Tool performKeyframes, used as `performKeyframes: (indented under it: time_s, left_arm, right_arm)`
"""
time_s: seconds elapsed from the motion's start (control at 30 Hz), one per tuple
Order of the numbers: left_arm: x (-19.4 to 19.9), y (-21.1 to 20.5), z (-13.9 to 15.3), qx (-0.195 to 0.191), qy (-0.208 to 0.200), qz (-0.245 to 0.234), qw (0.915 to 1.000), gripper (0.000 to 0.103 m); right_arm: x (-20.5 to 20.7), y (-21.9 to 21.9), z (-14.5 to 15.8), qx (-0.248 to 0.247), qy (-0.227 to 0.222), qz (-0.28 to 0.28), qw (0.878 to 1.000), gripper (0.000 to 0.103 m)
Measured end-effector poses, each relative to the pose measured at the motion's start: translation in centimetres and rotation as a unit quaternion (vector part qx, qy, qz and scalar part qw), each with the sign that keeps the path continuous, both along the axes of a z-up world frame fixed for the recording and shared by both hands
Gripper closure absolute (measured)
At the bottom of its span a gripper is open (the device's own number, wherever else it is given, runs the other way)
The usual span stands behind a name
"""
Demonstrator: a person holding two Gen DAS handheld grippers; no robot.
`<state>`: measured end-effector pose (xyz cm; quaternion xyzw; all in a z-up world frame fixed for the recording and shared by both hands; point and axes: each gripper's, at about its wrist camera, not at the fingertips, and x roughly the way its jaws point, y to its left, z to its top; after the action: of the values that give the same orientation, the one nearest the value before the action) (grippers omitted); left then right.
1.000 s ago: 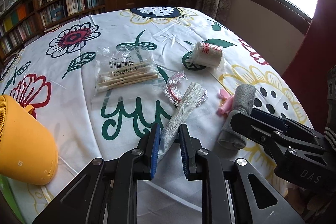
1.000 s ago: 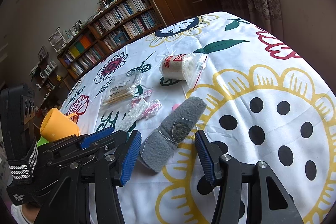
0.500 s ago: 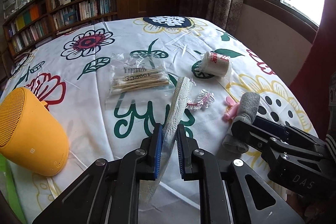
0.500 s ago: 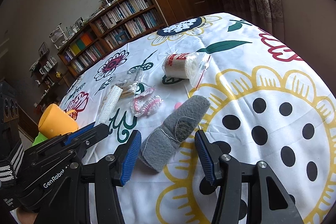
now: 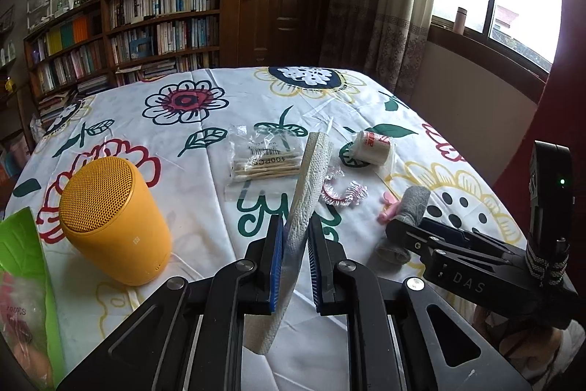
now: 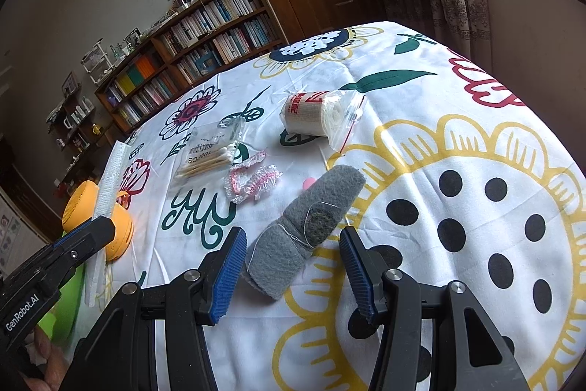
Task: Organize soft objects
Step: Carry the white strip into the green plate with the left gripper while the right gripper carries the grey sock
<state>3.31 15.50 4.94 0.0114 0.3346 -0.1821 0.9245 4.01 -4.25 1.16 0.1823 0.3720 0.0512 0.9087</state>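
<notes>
1. The left gripper (image 5: 296,257) has its blue-padded fingers (image 5: 275,259) clamped on a folded white paper towel (image 5: 309,187), which stands lifted off the table, its top end tilted up and away and its lower end hanging below the jaws.
2. The right gripper (image 6: 291,275) has its fingers (image 6: 227,275) spread wide apart, straddling the near end of a grey felt pouch (image 6: 311,222) that lies flat on the flowered tablecloth (image 6: 476,207); neither pad touches it.
3. Just beyond the pouch a small pink item (image 6: 309,184) peeks out, mostly hidden.
4. Left of that lies a clear, pink-trimmed crinkled plastic piece (image 6: 252,184), and beside it a clear bag of cotton swabs (image 6: 210,154) printed "100PCS".
5. Farther back, a bandage roll in a zip bag (image 6: 318,116) rests on its side.
6. At the table's left, a yellow mesh-topped speaker (image 5: 113,218) stands tilted, with a green packet (image 5: 25,281) at the near edge beside it.
7. A bookshelf (image 5: 146,28) stands behind the table.
</notes>
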Motion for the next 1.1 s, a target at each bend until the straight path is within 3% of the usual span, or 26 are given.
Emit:
performKeyframes:
  time_s: [0.23,0.4,0.47,0.57,0.7,1.1]
  left_arm:
    - [-1.6,3.5,1.2,-0.018,-0.012,0.032,0.9993,0.089]
    - [-2.9,6.2,1.9,-0.028,-0.021,0.054,0.9979,0.089]
    - [-3.4,7.2,2.1,-0.030,-0.024,0.065,0.9972,0.089]
    - [-4.3,8.9,2.3,-0.031,-0.029,0.081,0.9958,0.089]
    - [-5.1,11.3,2.4,-0.033,-0.031,0.105,0.9935,0.089]
    - [-6.3,17.2,0.9,-0.028,-0.021,0.170,0.9848,0.089]
  right_arm:
    - [0.5,0.7,0.3,-0.002,0.025,-0.018,1.000,0.044]
    - [0.8,1.6,0.3,-0.032,0.036,-0.035,0.998,0.044]
    - [0.8,2.0,0.4,-0.048,0.037,-0.040,0.997,0.053]
    - [0.7,2.3,0.3,-0.061,0.036,-0.042,0.997,0.058]
    - [0.4,2.0,0.3,-0.045,0.031,-0.036,0.998,0.069]
    - [-2.1,1.8,1.4,-0.016,0.007,-0.036,0.999,0.070]
